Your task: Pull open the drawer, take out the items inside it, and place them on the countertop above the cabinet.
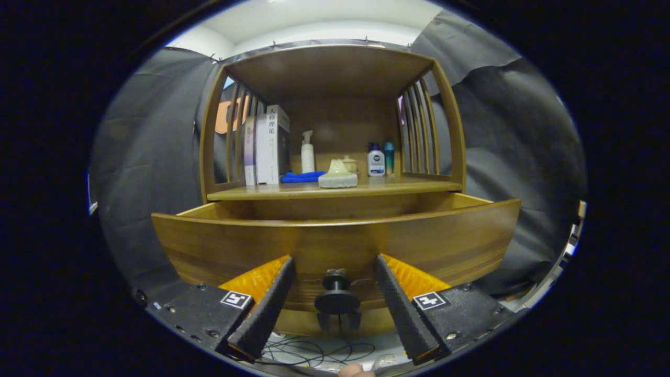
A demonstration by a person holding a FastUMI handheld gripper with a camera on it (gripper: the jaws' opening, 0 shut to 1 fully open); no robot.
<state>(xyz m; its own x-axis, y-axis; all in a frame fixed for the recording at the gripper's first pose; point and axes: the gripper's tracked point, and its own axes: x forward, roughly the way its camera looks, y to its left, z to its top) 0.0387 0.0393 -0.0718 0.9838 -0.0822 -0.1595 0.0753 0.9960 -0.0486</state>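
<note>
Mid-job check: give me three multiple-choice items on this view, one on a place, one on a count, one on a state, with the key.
1. Where is the drawer knob?
A. Between the gripper fingers, untouched
B. Beyond the books
C. On the countertop

2. How many bottles stand at the countertop's right end?
A. None
B. Two
C. Five

3. What state is the drawer in?
A. Flush shut
B. Pulled out
C. Lying on the floor

Key: 1 A, the knob sits in the gap with space on both sides of it. 2 B, a white-labelled bottle and a teal one stand side by side. 3 B, the drawer front stands forward of the cabinet and its side walls show.
</note>
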